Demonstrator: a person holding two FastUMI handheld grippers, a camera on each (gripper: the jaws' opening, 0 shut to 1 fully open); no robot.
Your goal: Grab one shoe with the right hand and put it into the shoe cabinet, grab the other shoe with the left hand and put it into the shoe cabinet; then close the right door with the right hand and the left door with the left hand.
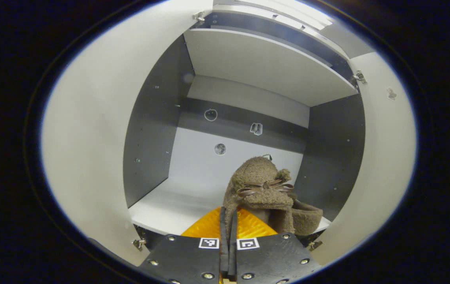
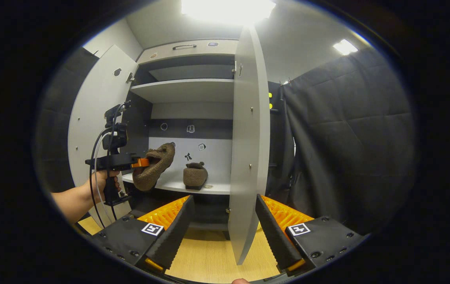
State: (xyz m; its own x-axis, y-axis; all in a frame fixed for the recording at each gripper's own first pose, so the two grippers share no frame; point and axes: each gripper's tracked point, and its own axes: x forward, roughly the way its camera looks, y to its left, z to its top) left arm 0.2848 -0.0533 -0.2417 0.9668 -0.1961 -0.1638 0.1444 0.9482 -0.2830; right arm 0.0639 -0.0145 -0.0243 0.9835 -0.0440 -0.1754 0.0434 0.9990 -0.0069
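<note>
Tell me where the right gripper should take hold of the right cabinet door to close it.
Probably the free vertical edge of the right door, from the front: it stands wide open, edge-on between the right gripper's open fingers. No handle is visible on it.

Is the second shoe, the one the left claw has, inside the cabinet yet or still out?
Still out. The held shoe hangs tilted in the left claw at the front edge of the shelf, while the other shoe sits on it.

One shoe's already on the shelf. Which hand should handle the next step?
Left. The left gripper is shut on the second shoe, held up at the cabinet opening by the shelf. The right gripper is open, back by the right door, better suited to closing it afterwards.
</note>
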